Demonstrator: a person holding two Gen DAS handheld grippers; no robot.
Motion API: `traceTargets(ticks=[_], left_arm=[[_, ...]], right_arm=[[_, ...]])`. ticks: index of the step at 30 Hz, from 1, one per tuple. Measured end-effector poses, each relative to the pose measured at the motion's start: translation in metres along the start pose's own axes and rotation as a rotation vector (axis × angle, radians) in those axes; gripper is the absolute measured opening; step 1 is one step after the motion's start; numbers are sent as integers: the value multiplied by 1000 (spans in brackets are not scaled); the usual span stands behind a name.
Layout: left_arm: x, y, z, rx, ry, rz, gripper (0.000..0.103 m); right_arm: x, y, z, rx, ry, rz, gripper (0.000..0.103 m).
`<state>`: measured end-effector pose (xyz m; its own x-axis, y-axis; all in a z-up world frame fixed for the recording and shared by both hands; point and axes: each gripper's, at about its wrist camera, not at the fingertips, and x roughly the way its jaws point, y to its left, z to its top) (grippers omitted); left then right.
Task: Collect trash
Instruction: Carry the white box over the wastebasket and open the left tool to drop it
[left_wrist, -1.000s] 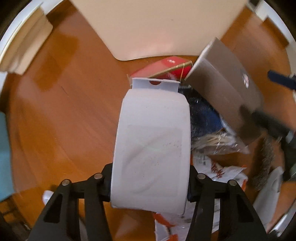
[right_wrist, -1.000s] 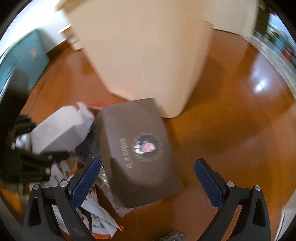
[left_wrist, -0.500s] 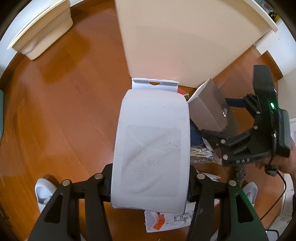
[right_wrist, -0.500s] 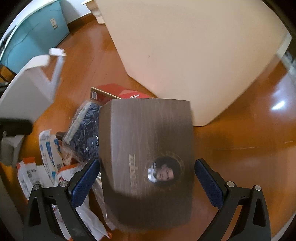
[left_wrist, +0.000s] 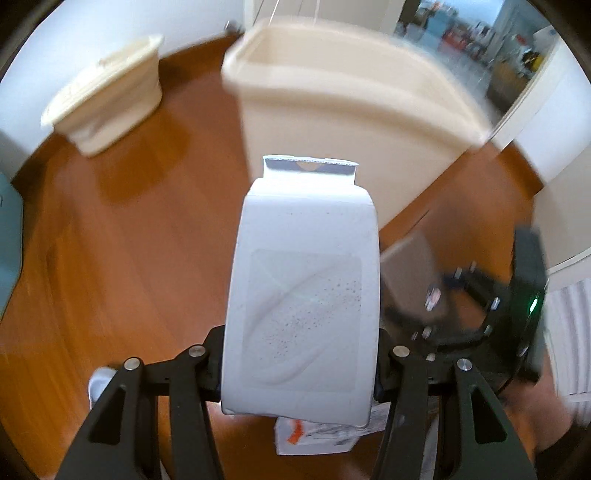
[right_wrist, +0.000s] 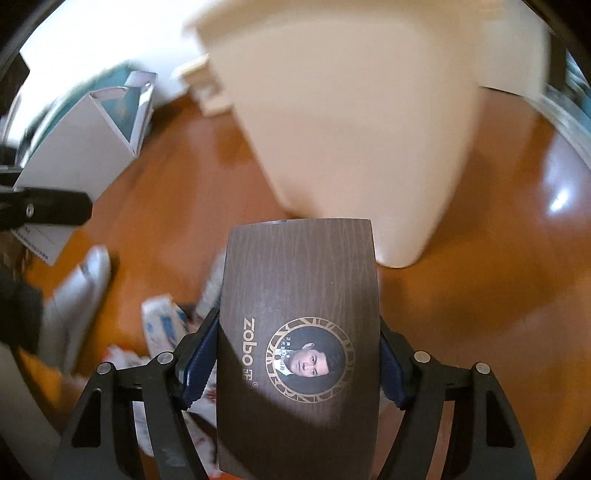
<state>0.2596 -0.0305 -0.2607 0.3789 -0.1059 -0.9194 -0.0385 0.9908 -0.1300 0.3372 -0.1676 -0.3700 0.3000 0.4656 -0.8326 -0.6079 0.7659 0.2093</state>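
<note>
While clamped on both long sides by the left gripper (left_wrist: 299, 363), white carton (left_wrist: 301, 291) was held above the wood floor (left_wrist: 122, 236), flap end pointed toward the cream bin (left_wrist: 343, 122) ahead. Black fingers (left_wrist: 207, 363) pressed flat against the carton's walls, no gap visible. Below its near end, glimpsed a printed wrapper (left_wrist: 314, 435) with orange marks, lying on the floor. Far left on the floor, near the wall, stood a smaller cream container (left_wrist: 110, 107), well apart from the bin. At the right edge of the left wrist view, seen blurred, the right gripper (left_wrist: 458, 306) with a brown box (left_wrist: 410, 269).

In the right wrist view, brown box (right_wrist: 299, 332) with gold lettering and a round portrait emblem sat between the blue pads (right_wrist: 201, 363) of the right gripper (right_wrist: 299, 363), jaws closing and pads touching both sides of the box. Just beyond its far end rose the wall of the bin (right_wrist: 351, 122). Lower left on the floor, scattered paper wrappers (right_wrist: 162, 325) with blue and red print. Upper left, the white carton (right_wrist: 85, 147), flap open, in the left gripper's black finger (right_wrist: 48, 210). Could not tell, through motion blur, what the pale shape beside the wrappers was.
</note>
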Motion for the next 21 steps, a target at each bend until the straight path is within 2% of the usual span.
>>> traceTargets(ticks=[3,6,9,12,17,21], left_arm=[[-42,-16,28,17,-101,-73,53],[-75,-32,77,67,-224,-131,53],[-67,-38,123,101,-263,-132,53],[-30,-37,158,119,-236,-94,53],[39,-27,196,76,-101,-71,53],[65,-20,197,12,-39,-67,53]], right_arm=[[-28,3,-3,82,-80,-25,75],[-58,2,-9,160,-157,-34,75],[-79,-1,-9,226,-221,-32,75],[-92,-3,1,250,-269,-39,75],[-107,-21,-5,288,-309,-43,75],[-118,-26,1,276,-322,-56,75]])
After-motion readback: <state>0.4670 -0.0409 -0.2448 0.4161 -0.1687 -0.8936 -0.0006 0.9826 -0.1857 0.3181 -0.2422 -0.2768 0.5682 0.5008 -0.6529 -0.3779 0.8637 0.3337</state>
